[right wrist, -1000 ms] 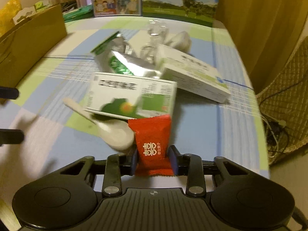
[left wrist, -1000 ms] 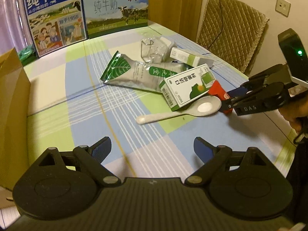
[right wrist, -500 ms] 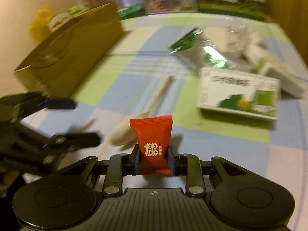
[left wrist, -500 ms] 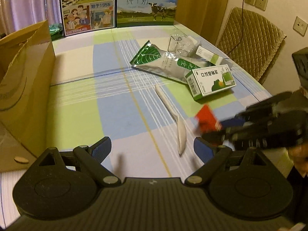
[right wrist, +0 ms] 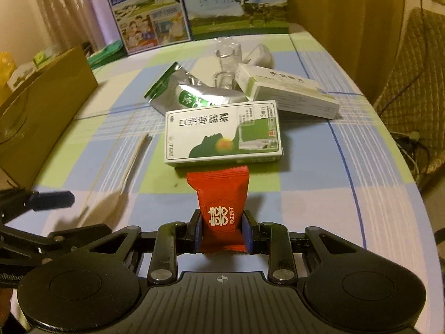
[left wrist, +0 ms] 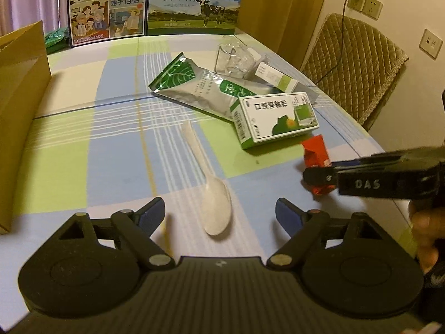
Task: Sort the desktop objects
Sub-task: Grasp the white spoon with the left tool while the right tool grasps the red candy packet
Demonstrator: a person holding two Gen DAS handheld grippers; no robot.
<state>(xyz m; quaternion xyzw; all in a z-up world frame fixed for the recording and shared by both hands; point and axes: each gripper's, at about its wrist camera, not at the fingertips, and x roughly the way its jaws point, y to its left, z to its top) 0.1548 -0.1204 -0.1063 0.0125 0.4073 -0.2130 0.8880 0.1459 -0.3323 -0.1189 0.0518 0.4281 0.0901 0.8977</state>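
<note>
My right gripper (right wrist: 222, 231) is shut on a red candy packet (right wrist: 219, 208), held upright above the table just in front of a green and white box (right wrist: 222, 136). In the left wrist view the candy packet (left wrist: 315, 153) and right gripper (left wrist: 319, 176) enter from the right. My left gripper (left wrist: 219, 211) is open and low over the tablecloth. The bowl of a white spoon (left wrist: 215, 206) lies between its fingers, untouched. Behind the box (left wrist: 275, 119) lie a silver and green pouch (left wrist: 200, 86), a long white box (left wrist: 278, 79) and a clear cup (left wrist: 233, 61).
A brown cardboard box (left wrist: 19, 111) stands open along the left side of the table. Two milk cartons (left wrist: 155, 5) stand at the far edge. A padded chair (left wrist: 356, 66) sits beyond the right edge. A hand (left wrist: 425, 233) holds the right gripper.
The right gripper, still holding the candy, has swung back from the cardboard box to face the green and white box. The left gripper has come closer to the spoon's bowl.
</note>
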